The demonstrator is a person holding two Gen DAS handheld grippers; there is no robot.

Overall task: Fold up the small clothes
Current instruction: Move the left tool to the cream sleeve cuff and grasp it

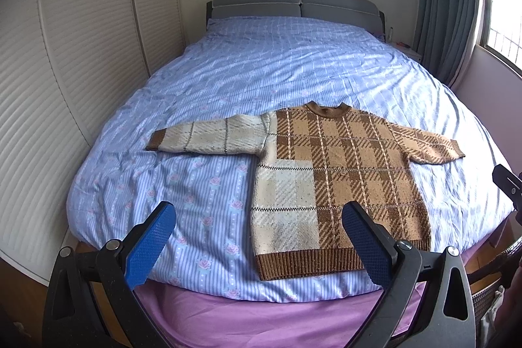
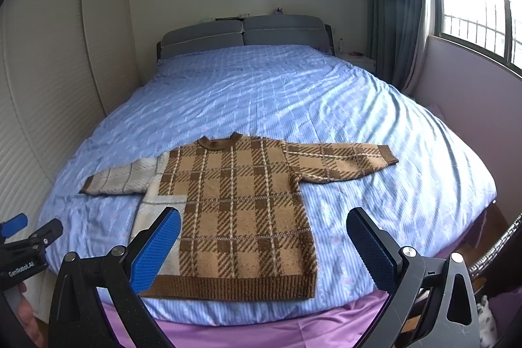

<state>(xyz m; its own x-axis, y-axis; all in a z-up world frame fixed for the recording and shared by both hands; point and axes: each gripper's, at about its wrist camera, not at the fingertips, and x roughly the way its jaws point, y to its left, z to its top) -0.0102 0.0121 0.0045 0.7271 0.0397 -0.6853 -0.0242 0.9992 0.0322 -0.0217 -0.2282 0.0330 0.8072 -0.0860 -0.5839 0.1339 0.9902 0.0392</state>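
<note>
Plaid sweater [image 1: 339, 185] lies flat on bed [image 1: 261, 70], sleeves spread. Left gripper [image 1: 257, 247] & right gripper [image 2: 262, 245] hover wide apart, empty. Best start: pinch each cuff, fold sleeves inward w/o bunching.

Between the left gripper's [image 1: 259, 229] blue, dimpled pads [image 1: 151, 245] lies a sweater [image 1: 329, 181] in brown-and-tan plaid with thin white lines, cream plaid on one sleeve and side panel, with a dark brown ribbed hem and collar. Under it spreads a light blue striped quilt [image 1: 261, 67] with pink roses. Nearest the black tongs shows a lilac sheet [image 1: 261, 322]. Beyond stands a grey headboard [image 1: 293, 4].
</note>
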